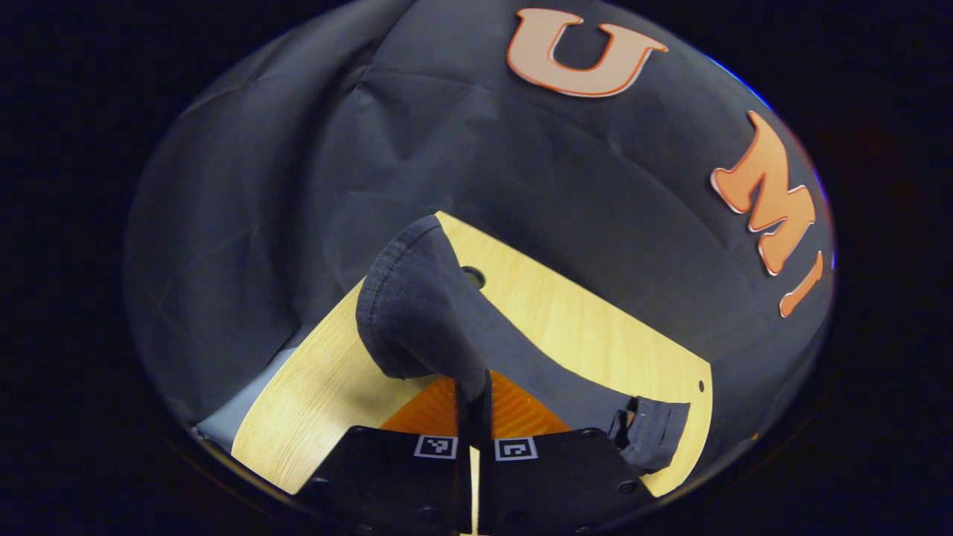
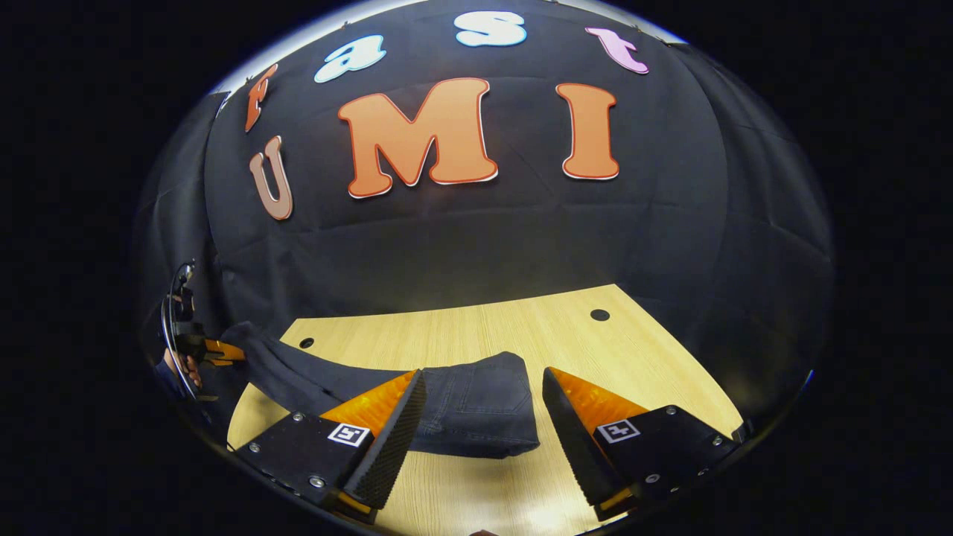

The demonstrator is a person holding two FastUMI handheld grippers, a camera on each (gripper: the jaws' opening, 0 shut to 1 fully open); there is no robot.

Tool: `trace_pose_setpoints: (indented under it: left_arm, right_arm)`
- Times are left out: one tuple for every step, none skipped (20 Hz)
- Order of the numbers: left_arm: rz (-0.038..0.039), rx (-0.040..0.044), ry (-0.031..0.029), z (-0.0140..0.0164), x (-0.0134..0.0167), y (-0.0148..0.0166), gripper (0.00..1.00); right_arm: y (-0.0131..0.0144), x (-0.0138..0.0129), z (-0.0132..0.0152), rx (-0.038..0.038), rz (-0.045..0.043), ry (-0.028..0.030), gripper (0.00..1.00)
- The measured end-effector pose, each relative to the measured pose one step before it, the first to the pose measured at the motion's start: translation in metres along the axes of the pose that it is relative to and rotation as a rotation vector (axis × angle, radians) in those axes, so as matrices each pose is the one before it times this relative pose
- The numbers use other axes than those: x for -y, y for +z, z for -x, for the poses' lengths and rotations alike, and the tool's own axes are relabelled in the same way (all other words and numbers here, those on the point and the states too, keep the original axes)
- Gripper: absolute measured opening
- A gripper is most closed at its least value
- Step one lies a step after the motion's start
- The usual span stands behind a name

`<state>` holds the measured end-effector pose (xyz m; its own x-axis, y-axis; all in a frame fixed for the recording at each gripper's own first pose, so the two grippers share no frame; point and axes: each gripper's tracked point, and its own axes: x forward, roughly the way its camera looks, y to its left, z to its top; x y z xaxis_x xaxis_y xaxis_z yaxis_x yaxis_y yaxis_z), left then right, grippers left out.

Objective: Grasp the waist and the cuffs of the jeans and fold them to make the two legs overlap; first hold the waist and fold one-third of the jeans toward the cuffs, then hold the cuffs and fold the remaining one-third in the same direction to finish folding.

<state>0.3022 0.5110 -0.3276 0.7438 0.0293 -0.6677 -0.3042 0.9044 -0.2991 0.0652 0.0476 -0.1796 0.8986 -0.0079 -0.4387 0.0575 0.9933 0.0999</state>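
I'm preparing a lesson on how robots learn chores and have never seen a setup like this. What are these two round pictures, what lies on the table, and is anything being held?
No robot arm here: a person holds a two-finger gripper in each hand, and each carries a forward-looking camera. In the left gripper view, the left gripper is shut on one end of the dark jeans, lifting it off the wooden table. In the right gripper view, the right gripper is open, with the jeans' other end lying on the table between its fingers. At that view's left edge you see the left gripper and the hand holding it.
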Motion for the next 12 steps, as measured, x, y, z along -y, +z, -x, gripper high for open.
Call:
trace_pose_setpoints:
  left_arm:
    - [-0.01825,0.01400,-0.01874,0.00795,0.00786,0.00038,0.04]
    - [-0.01519,0.01734,-0.01950,0.00688,0.00540,0.00325,0.04]
    - [-0.01658,0.00860,-0.01896,0.00894,0.00507,0.00433,0.04]
    - [-0.01363,0.01382,-0.01402,0.00757,0.00348,0.00471,0.04]
    - [-0.01576,0.00565,-0.01593,0.00927,0.00878,0.00357,0.04]
    - [-0.01775,0.00830,-0.01131,0.00705,0.00686,0.00338,0.05]
    - [-0.02017,0.00511,-0.00987,0.00652,0.01000,0.00232,0.04]
    - [-0.02104,0.00290,-0.00938,0.00254,0.01131,0.00207,0.04]
    - [-0.01838,0.00381,-0.01128,0.00227,0.01601,0.00152,0.04]
    - [-0.02171,0.00258,-0.00876,0.00201,0.01221,0.00184,0.04]
    - [-0.01770,0.00258,-0.01208,-0.00042,0.01533,0.00076,0.04]
    - [-0.01251,0.00087,-0.01230,-0.00034,0.01287,0.00108,0.04]
  right_arm:
    - [-0.00069,0.00013,-0.00247,-0.00361,0.00356,0.00472,0.95]
    - [-0.00061,-0.00011,-0.00133,-0.00191,0.00361,0.00532,0.95]
    - [-0.00010,0.00065,-0.00104,-0.00277,0.00367,0.00354,0.95]
    - [0.00029,0.00214,-0.00017,0.00051,0.00381,-0.00085,0.95]
    - [0.00013,0.00053,-0.00162,0.00085,0.00165,0.00536,0.95]
    - [-0.00062,0.00222,-0.00013,-0.00103,0.00064,-0.00213,0.95]
    - [-0.00010,0.00442,-0.00141,-0.00003,-0.00085,0.00066,0.95]
    - [-0.00062,0.00396,-0.00033,-0.00423,-0.00388,-0.00113,0.95]
    - [-0.00032,0.00468,-0.00165,-0.00052,-0.00479,-0.00195,0.95]
    - [0.00023,0.00418,-0.00057,-0.00097,-0.00604,0.00176,0.95]
    - [-0.00037,0.00498,-0.00100,-0.00073,-0.00519,-0.00469,0.95]
    - [0.00001,0.00399,-0.00118,-0.00045,-0.00426,0.00249,0.95]
